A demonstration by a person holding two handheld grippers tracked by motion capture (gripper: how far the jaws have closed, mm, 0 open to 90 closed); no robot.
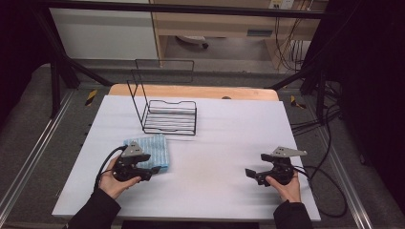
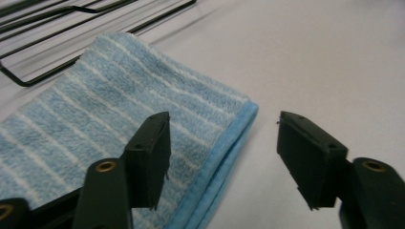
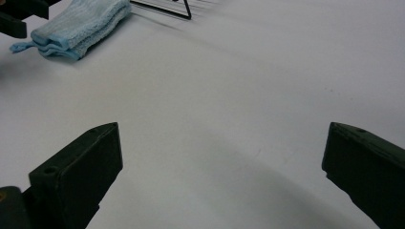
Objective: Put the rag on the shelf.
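White tabletop [image 1: 205, 143] carries a folded blue towel [image 1: 149, 149] just in front of a black wire rack [image 1: 169, 117]. Left gripper [image 2: 222, 160] hangs released right at the towel's near corner, one jaw over the cloth; right gripper [image 3: 222, 179], also released, sits well apart.

- Folded blue towel [image 1: 149, 149]: light blue terry with thin white stripes and a plain blue hem; lies flat on the white table [image 1: 215, 143], at about 9 o'clock from the table's middle. Folded into several layers, going by the stacked edges in the right gripper view [image 3: 79, 26]. One hemmed corner points out in the left gripper view [image 2: 143, 109].
- Black wire rack [image 1: 167, 112]: upright on the table at 12 o'clock from the towel, just beside it, possibly not touching; flat barred base, tall open frame rising at its left end.
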